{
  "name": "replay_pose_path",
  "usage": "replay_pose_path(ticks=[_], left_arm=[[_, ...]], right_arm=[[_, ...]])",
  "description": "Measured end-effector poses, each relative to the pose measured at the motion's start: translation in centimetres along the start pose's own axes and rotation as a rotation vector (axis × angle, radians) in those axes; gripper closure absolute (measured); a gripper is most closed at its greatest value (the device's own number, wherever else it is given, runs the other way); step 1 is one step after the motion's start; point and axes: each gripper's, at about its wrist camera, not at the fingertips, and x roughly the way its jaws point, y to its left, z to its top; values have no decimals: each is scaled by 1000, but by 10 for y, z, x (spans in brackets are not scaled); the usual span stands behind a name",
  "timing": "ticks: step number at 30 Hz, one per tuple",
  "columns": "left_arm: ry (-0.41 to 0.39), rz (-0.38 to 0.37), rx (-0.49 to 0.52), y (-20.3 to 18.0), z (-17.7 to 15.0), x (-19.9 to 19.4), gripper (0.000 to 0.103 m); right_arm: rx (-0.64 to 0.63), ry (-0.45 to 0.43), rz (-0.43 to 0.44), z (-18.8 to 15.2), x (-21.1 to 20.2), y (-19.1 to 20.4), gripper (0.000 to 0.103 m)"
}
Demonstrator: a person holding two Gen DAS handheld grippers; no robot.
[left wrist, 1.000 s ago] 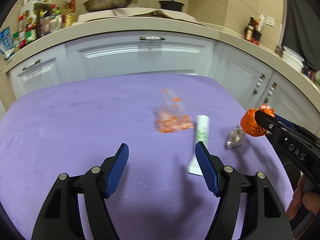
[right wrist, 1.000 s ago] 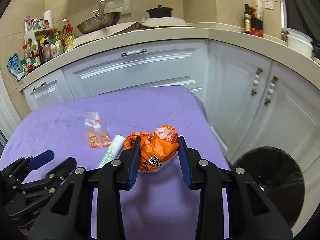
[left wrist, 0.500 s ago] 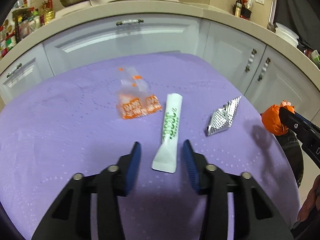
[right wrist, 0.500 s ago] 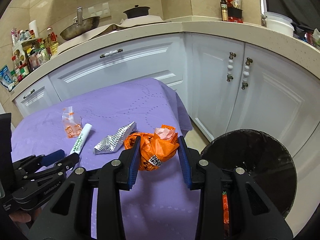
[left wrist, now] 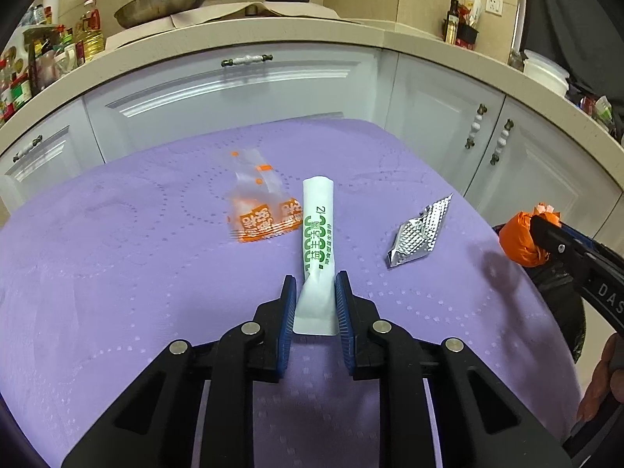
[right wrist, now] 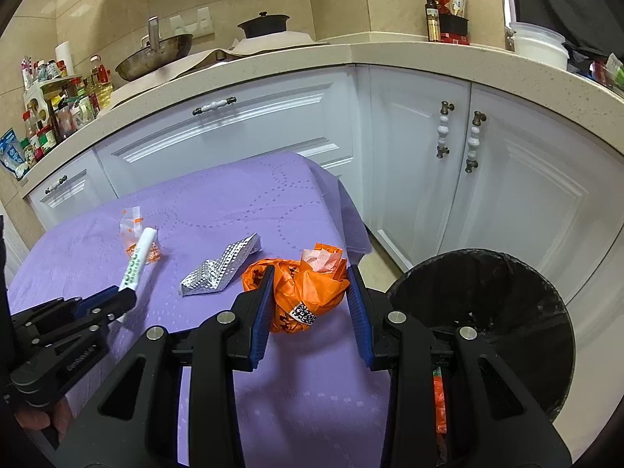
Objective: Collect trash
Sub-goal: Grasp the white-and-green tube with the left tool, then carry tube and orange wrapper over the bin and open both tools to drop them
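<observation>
The left hand-held gripper (left wrist: 315,304) is closed on the near end of a white sachet with green print (left wrist: 318,241); both blue pads touch the sachet's sides, and the sachet lies lengthwise on the purple-covered worktop (left wrist: 117,273), pointing away from the camera. In the right wrist view the same sachet (right wrist: 137,259) lies with its near end at the left hand-held gripper's tip (right wrist: 117,298). A clear wrapper with orange print (left wrist: 261,206) lies just beside the sachet on its left, touching or nearly touching it. A crumpled silver foil wrapper (left wrist: 419,234) lies to the right of the sachet, apart from it. The right hand-held gripper (right wrist: 310,300) is clamped on a crumpled orange plastic bag (right wrist: 300,292) bearing a black-and-white code label; the bag is held above the right edge of the worktop. In the left wrist view this bag (left wrist: 518,241) appears at the right edge of the worktop, pinched at the gripper tip. A round bin with a black liner (right wrist: 487,312) stands on the floor just beside the worktop, to the right of the held bag. White cabinet doors (right wrist: 429,156) stand behind, under a beige countertop (right wrist: 390,54) carrying a wok (right wrist: 156,56) and a black pot (right wrist: 265,23).
</observation>
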Motion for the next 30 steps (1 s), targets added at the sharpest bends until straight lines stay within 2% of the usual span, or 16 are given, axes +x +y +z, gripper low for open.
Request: replay_pose_path(ticks=[11,30], left_arm=[[-88,-42,5,-15,10,-36,81],[-131,-193,188,-128,7,-44,81]], right_arm=[[13,-44,-56,-6,-30,-18,69],[103,-92,-245,-26,-89,-109,69]])
